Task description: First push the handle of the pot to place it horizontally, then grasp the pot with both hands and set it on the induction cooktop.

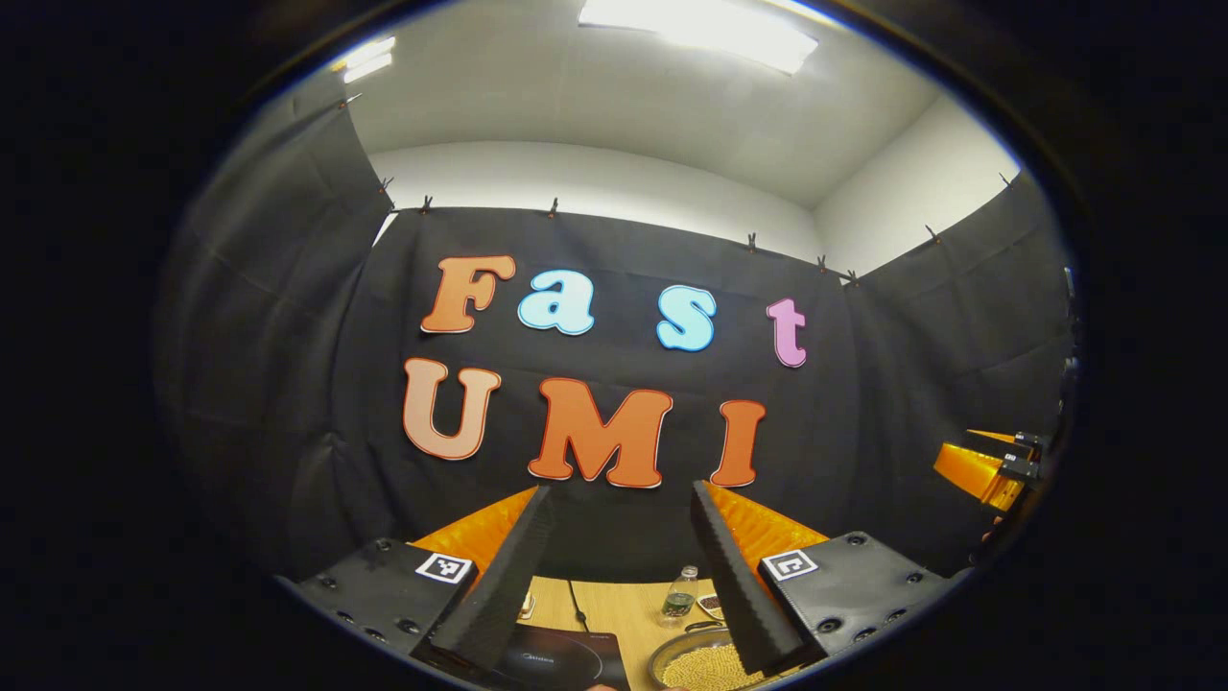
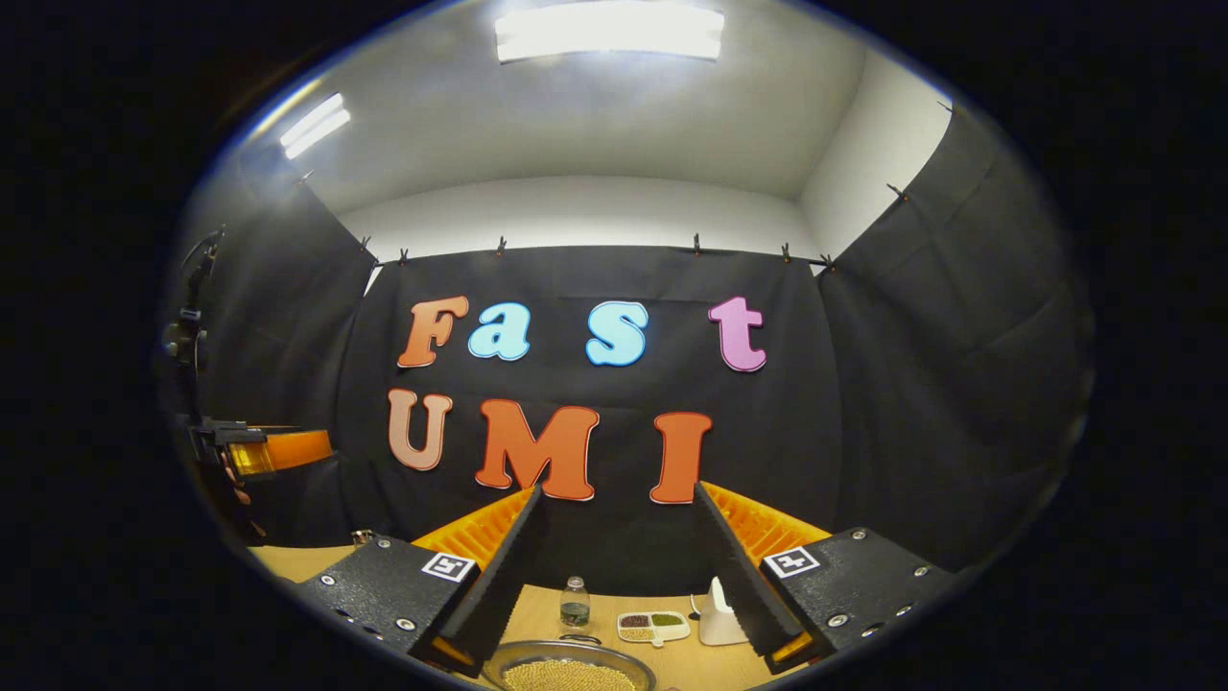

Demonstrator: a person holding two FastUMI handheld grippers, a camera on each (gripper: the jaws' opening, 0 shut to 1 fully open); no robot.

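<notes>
I see both jaws spread wide, left gripper (image 1: 622, 499) and right gripper (image 2: 619, 499) holding nothing, raised toward the booth wall. Below them the pot (image 2: 568, 670) of beans sits on the table (image 2: 288, 561), beside the induction cooktop (image 1: 561, 660).

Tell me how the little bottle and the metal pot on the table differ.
The bottle is tall and narrow and stands upright; the pot is wide and shallow. The bottle is clear with a dark layer low inside it; the pot is grey metal, heaped with pale yellow grains. In the right gripper view the bottle stands farther back, and the pot lies nearest the camera. Both rest on the wooden table.
</notes>
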